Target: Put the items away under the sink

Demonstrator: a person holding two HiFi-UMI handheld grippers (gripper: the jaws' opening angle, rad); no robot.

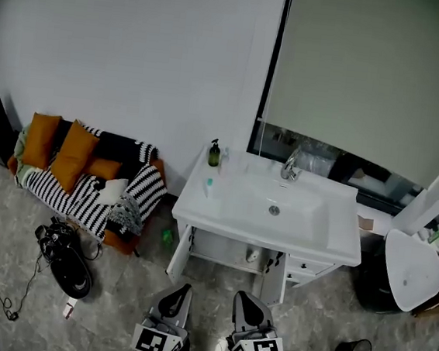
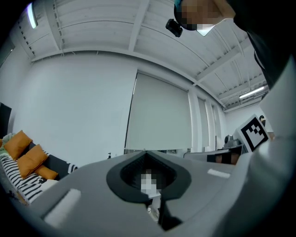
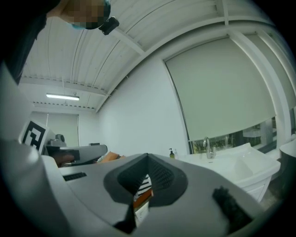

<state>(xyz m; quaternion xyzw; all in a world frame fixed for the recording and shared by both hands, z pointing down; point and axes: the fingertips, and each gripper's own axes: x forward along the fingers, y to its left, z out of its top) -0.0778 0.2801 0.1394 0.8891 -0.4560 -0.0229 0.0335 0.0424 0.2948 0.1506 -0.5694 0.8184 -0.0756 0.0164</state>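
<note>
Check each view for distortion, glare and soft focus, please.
Head view: heavy fisheye bend, dark corners, the sink evenly lit and sharp. Left gripper view: black vignette, the left claw soft close up, mosaic patches overlaid. Right gripper view: same vignette, right claw soft, ceiling lamp bright without flare.

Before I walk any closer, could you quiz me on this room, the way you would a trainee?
1. True or false: the soap bottle stands on the sink counter at the end nearer the sofa.
2. What colour are the sofa's cushions?
3. The left gripper and right gripper are: A) shut, holding nothing; B) shut on a bottle; C) wide open.
Key: 1 true; 2 orange; 3 A.
</note>
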